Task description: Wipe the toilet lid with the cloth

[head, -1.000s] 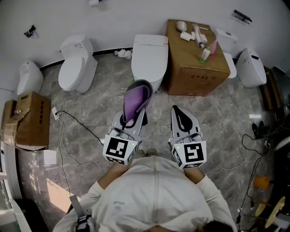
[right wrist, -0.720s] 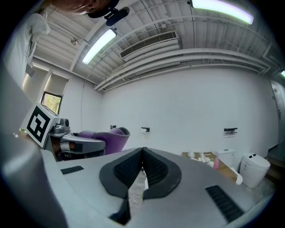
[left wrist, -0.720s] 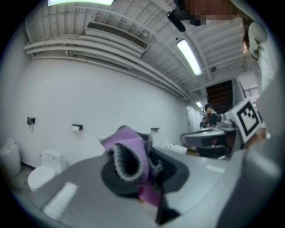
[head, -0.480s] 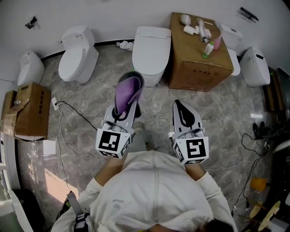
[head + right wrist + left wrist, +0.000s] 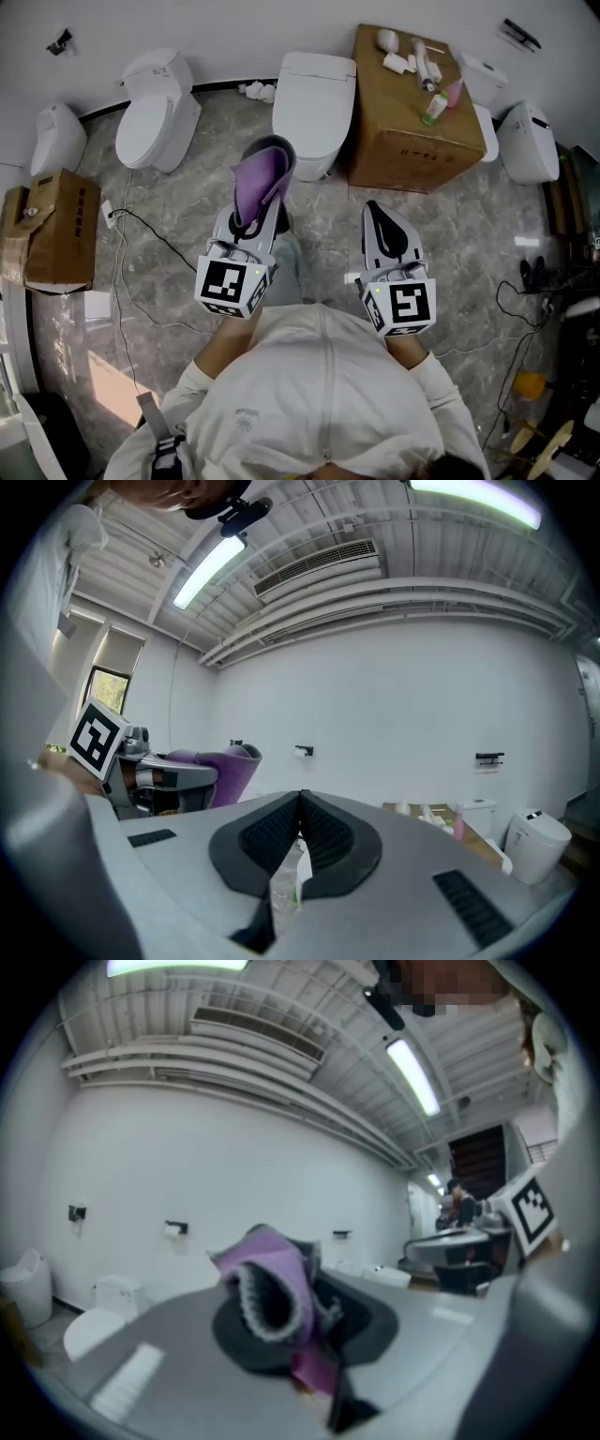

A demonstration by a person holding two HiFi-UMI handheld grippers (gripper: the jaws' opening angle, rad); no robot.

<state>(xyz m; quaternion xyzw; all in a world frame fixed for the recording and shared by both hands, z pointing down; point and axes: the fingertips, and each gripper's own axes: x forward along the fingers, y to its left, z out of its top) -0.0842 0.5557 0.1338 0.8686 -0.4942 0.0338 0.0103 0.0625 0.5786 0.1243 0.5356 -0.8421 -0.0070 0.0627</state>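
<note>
A purple cloth (image 5: 255, 187) hangs draped over the tip of my left gripper (image 5: 268, 157), which is shut on it. In the left gripper view the cloth (image 5: 272, 1283) is folded over the dark pads and hides where they meet. The white toilet with its lid (image 5: 314, 89) down stands just ahead of that gripper, and the two do not touch. My right gripper (image 5: 379, 212) is held beside it, jaws shut and empty. In the right gripper view its pads (image 5: 323, 841) meet, with the cloth (image 5: 220, 766) off to the left.
A cardboard box (image 5: 412, 112) with bottles on top stands right of the toilet. More white toilets (image 5: 155, 112) stand left and far right (image 5: 525, 141). A smaller box (image 5: 56, 230) and a cable (image 5: 155, 244) lie on the marble floor at left.
Both grippers have moved a little forward toward the middle toilet, and the left one has shifted slightly left. The cloth stays in the left gripper.
</note>
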